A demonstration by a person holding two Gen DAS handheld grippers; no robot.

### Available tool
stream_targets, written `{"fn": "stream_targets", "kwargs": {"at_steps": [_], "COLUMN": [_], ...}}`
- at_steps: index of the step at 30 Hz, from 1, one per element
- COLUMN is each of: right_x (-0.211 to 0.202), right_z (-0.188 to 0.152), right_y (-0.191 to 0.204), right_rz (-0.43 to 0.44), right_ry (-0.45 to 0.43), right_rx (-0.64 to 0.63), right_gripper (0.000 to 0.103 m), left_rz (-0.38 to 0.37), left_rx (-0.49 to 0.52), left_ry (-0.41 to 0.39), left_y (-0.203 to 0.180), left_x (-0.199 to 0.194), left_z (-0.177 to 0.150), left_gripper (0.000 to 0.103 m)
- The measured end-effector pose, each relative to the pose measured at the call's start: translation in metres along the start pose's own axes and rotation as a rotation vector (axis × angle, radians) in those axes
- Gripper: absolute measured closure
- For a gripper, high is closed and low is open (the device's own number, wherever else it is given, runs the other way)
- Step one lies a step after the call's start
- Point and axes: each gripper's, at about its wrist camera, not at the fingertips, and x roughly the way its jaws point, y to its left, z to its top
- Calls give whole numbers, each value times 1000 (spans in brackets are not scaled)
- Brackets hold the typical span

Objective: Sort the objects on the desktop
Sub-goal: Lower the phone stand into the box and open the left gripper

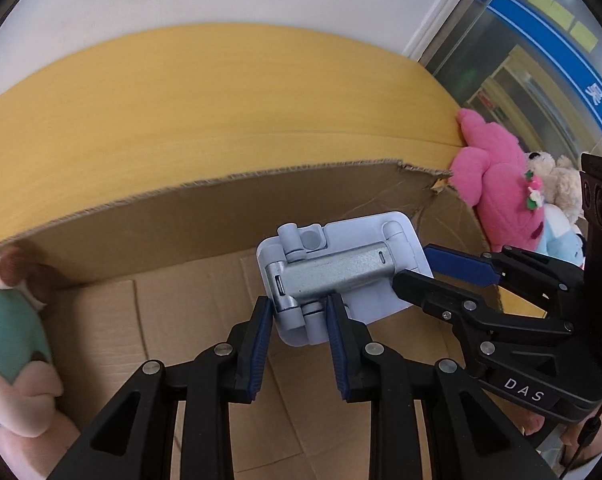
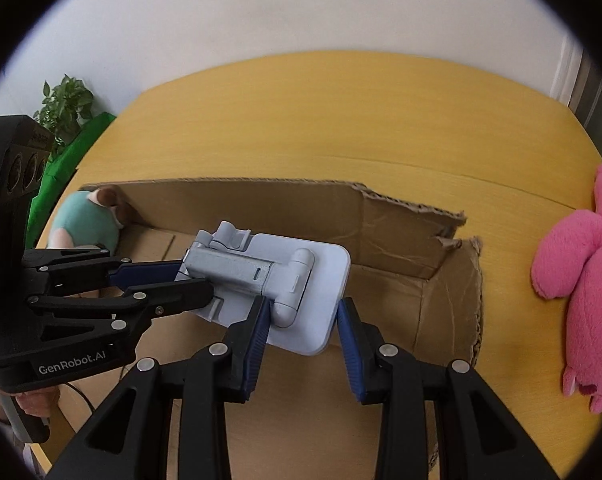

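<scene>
A folded light-grey phone stand (image 1: 337, 268) with a silver metal arm hangs over an open cardboard box (image 1: 205, 292). My left gripper (image 1: 297, 312) is shut on the hinge end of the stand. My right gripper (image 2: 303, 318) is shut on the stand (image 2: 285, 280) across its flat plate at the other end. In the left wrist view the right gripper (image 1: 411, 270) comes in from the right. In the right wrist view the left gripper (image 2: 195, 276) comes in from the left. The box (image 2: 397, 240) has a torn far right corner.
A plush doll in a teal top (image 1: 9, 332) lies at the box's left end, also in the right wrist view (image 2: 89, 216). A pink plush (image 1: 497, 192) (image 2: 585, 280) and a beige teddy (image 1: 561, 184) lie right of the box on the yellow table (image 2: 341, 120). A plant (image 2: 65, 104) stands far left.
</scene>
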Motion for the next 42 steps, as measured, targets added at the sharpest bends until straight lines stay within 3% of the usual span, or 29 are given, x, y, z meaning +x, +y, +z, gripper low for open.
{"fn": "stream_targets", "kwargs": {"at_steps": [10,14,17,24,28,33,35,37,39,42], "right_x": [23,24,4,-77,-102,-106,-108,-117,-124,-137], "right_z": [1,2,2,-9,-21,-29,-37,-50,-61,-80], "right_y": [-12,-7,-6,-19,-30,-31,-17,-14,-6,8], "right_rz": [-59,-130,-169,-202,-203,-177,-164,-150,-136,-118], "right_ry": [62,69,17,-179,-216,-203,-204,-200,-200,-228], "right_rx": [1,-36,-45,-42,-31,-19,-11,-5,-10,-16], "right_gripper": [69,62,48,42,40,39,35,33,32,26], "left_rz": [3,5,16,28,48,38,17,45,78,109], "left_rx": [-31,-49,-91,-64,-50,-50,-84,-91,-72,-26], "left_ry": [46,42,44,37,34,33,42,28,-12,-98], "left_y": [-10,-19,-21,-39,-53,-55,-48,-44,-43,-45], "left_x": [38,47,49,54,58,60,55,42,16,-34], "left_z": [1,2,6,7,9,9,6,2,-6,-26], "left_gripper": [80,80,80,80,80,78,77,71,60,53]}}
